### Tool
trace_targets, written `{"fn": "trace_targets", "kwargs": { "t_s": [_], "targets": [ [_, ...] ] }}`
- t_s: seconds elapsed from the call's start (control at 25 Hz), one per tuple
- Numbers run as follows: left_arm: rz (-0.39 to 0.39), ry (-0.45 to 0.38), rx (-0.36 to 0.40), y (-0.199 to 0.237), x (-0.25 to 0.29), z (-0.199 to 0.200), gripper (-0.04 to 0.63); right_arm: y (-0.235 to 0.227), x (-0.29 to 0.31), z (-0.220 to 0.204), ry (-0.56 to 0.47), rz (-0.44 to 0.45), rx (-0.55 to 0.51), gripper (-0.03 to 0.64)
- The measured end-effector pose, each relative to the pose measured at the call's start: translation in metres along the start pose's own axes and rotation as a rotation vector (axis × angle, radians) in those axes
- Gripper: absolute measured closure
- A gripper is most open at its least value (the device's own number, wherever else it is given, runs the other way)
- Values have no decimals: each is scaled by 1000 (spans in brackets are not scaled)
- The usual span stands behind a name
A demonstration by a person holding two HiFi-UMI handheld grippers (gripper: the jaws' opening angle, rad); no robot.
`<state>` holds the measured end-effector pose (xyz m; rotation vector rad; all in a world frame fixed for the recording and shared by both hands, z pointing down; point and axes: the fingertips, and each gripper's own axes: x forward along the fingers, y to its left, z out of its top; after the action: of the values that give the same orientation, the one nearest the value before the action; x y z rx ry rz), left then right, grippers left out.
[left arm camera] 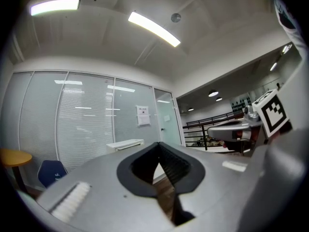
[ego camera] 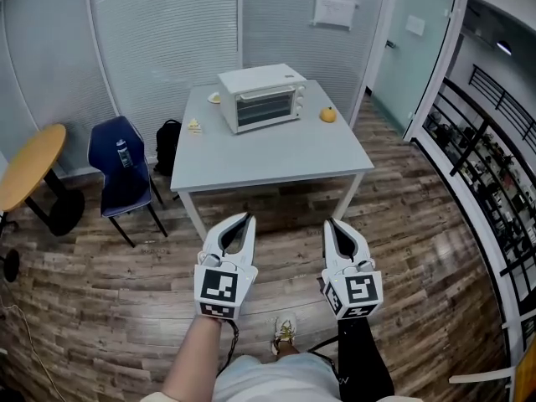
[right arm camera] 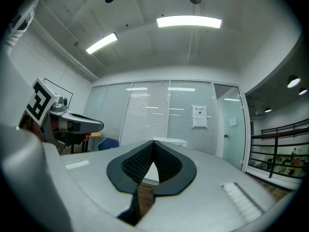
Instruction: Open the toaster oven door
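Left gripper (ego camera: 247,219) and right gripper (ego camera: 330,224) are held clenched on nothing; the oven (ego camera: 261,97), door shut, is set well ahead on the table (ego camera: 276,162), more in line with the left.

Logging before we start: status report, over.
Left gripper, right gripper shut, empty. Toaster oven door closed, far off on table. Front unobstructed.

Toaster oven (ego camera: 261,97) was white; table (ego camera: 276,162) pale grey; small fruit (ego camera: 328,115) orange; chair (ego camera: 126,174) navy; floor (ego camera: 109,291) brown planks. Left gripper (ego camera: 248,217), right gripper (ego camera: 329,223) white, markers (ego camera: 219,289) black-and-white squares, pads (left arm camera: 175,167) black, ribbed.
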<state>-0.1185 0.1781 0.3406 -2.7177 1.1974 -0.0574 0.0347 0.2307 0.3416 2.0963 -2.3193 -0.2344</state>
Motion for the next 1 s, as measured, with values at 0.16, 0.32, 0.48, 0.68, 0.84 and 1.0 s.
{"fn": "trace_targets", "kwargs": {
  "t_s": [0.16, 0.32, 0.48, 0.68, 0.84, 1.0],
  "targets": [
    [20, 4, 2, 9, 35, 2, 538, -21, 30, -4, 4, 17, 4, 615],
    [35, 6, 4, 16, 68, 1, 538, -41, 58, -9, 5, 34, 7, 615],
    [54, 9, -10, 21, 103, 1, 538, -63, 87, -14, 11, 60, 8, 615],
    [93, 7, -13, 31, 145, 7, 538, -97, 122, -20, 27, 64, 15, 615],
    [98, 5, -6, 34, 175, 7, 538, -117, 150, -24, 28, 75, 21, 615],
    [129, 8, -34, 42, 193, -1, 538, -129, 171, -31, 22, 92, 33, 615]
  ]
}}
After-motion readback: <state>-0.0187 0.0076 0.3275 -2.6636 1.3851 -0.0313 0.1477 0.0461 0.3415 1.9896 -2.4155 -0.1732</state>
